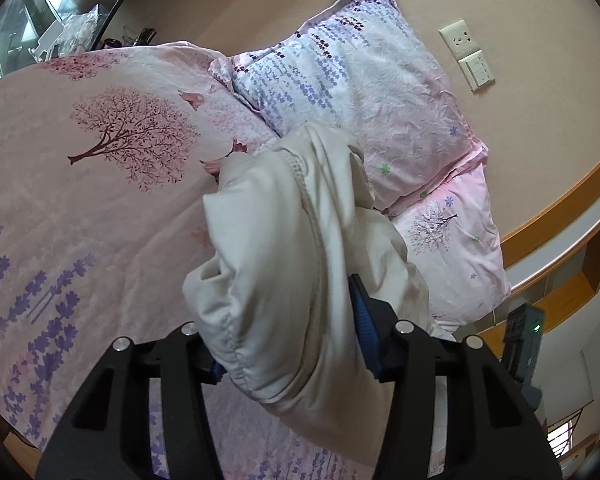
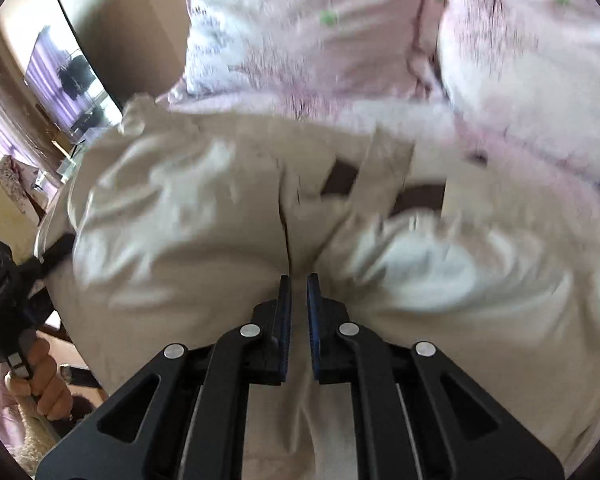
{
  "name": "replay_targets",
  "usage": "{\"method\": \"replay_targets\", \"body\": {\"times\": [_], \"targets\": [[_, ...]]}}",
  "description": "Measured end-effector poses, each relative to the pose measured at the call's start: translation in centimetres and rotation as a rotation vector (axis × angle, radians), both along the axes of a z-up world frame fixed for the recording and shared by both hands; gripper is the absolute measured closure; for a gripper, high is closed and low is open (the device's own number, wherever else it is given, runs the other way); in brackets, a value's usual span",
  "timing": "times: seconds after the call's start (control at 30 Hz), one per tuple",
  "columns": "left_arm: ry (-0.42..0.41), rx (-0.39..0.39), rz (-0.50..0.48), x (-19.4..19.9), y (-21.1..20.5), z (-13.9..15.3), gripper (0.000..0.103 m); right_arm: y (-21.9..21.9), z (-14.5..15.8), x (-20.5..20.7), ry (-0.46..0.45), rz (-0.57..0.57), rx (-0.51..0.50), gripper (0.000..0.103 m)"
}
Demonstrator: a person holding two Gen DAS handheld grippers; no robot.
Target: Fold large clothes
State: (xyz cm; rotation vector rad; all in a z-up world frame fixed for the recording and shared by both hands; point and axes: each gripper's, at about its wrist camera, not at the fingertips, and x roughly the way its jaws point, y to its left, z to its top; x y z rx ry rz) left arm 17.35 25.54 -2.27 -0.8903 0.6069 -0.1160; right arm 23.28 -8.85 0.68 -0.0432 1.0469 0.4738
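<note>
Left gripper [image 1: 288, 344] was clamped on a bunched fold of the cream trousers [image 1: 296, 240], held above the bed [image 1: 80, 184] near two pillows [image 1: 360, 92]. Right gripper [image 2: 299, 296] pinched the trousers [image 2: 204, 208], jaws nearly closed (view blurred).

Floral duvet [image 1: 80, 200], pillows [image 1: 364, 92], wall socket [image 1: 459, 40]

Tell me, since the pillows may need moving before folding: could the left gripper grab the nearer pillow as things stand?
Probably not. The left gripper has a thick bunch of the cream garment between its fingers, and that cloth hangs in front of the nearer pillow. It would have to let go first.
</note>
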Motion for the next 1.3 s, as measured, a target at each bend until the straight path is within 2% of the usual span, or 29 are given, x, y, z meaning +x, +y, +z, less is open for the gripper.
{"method": "replay_targets", "body": {"times": [0.1,0.2,0.37,0.4,0.43,0.47,0.53,0.6,0.87,0.97,1.17,1.27,1.3], "targets": [[0.008,-0.023,0.003,0.2,0.3,-0.4,0.052,1.5,-2.5,1.9,0.097,0.007,-0.04,0.095],[0.031,-0.055,0.008,0.4,0.6,-1.2,0.048,2.3,-2.8,2.4,0.105,0.01,-0.069,0.095],[0.048,-0.063,0.014,0.6,0.8,-1.8,0.048,2.2,-2.7,2.1,0.104,0.022,-0.055,0.095],[0.047,-0.069,0.017,0.6,0.8,-1.9,0.054,2.0,-2.6,2.1,0.108,0.021,-0.051,0.095],[0.04,-0.073,0.021,0.6,0.9,-1.8,0.064,1.9,-2.7,2.4,0.115,0.018,-0.046,0.095],[0.027,-0.068,0.02,0.5,0.8,-1.6,0.067,1.9,-2.7,2.4,0.121,0.016,-0.043,0.095],[0.001,-0.042,0.012,0.4,0.5,-0.7,0.073,1.8,-2.8,2.8,0.129,0.015,-0.041,0.095],[-0.04,0.01,-0.005,0.3,-0.3,0.8,0.075,1.8,-2.9,2.9,0.132,0.014,-0.044,0.095],[-0.248,0.206,-0.124,-0.6,-5.8,7.3,0.075,1.8,-3.7,4.2,0.19,0.001,-0.039,0.096],[-0.286,0.267,-0.134,-0.8,-7.7,8.8,0.075,0.1,-2.7,3.8,0.2,-0.005,0.016,0.095],[-0.325,0.314,-0.162,-1.3,-9.1,10.2,0.075,-4.6,-0.4,-0.5,0.123,-0.036,0.095,0.095],[-0.34,0.315,-0.176,-1.2,-9.7,10.6,0.074,-5.3,-2.0,-0.1,0.162,-0.067,0.087,0.096],[-0.348,0.317,-0.184,-1.2,-10.1,10.8,0.074,-5.1,-3.1,0.6,0.183,-0.071,0.097,0.1]]}}
